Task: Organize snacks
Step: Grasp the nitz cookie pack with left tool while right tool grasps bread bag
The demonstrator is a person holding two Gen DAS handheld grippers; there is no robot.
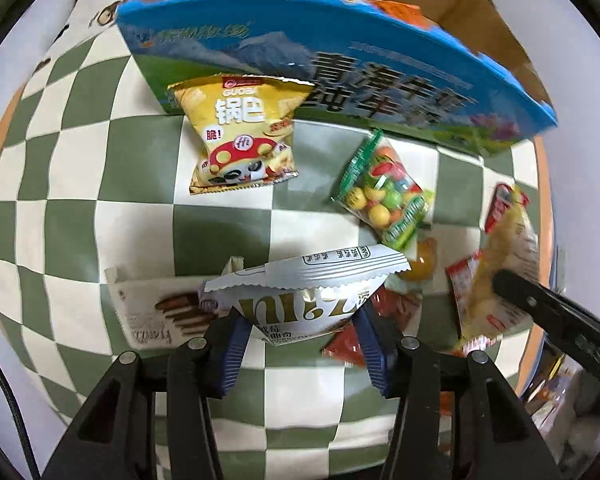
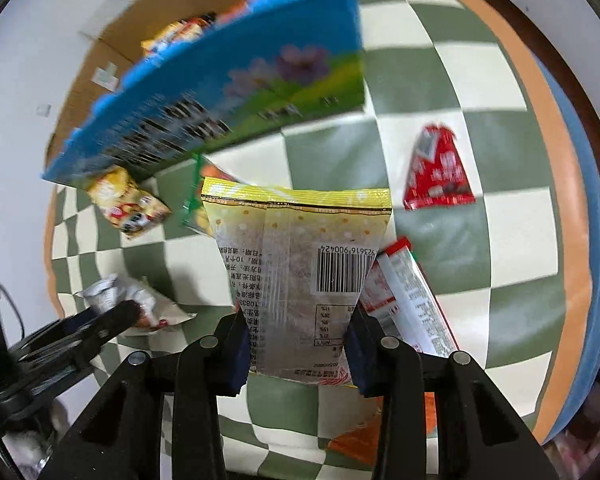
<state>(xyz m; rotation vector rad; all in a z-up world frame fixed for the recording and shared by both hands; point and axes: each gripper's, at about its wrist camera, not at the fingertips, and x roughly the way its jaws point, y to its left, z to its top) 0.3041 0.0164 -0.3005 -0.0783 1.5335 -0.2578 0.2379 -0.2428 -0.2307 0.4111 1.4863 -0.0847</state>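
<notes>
Nearest the left camera, the left hand-held gripper (image 1: 300, 320) is clenched on a silver packet (image 1: 306, 294), its blue pads pinching the lower sides so the crimped top edge fans upward, clear of the checked cloth (image 1: 140, 160) on the desk. In the right view, the right hand-held gripper (image 2: 298, 344) likewise grips a yellow packet (image 2: 300, 264) by its bottom half, barcode side facing the camera, held up off the cloth. Both packets seem lifted for carrying to the blue box (image 1: 340, 76), which stands open just beyond, already holding orange and yellow bags; its tall wall means each packet probably has to go over the rim. Loose snacks lie on the cloth: a yellow chip bag (image 1: 242, 136) leaning against the box wall, a candy bag (image 1: 386, 192) near it, a cookie pack (image 1: 160, 312) just left of the silver packet, and a red packet (image 2: 438, 172) well apart to the right. The two grippers hang close together, so they risk crowding at the box.
</notes>
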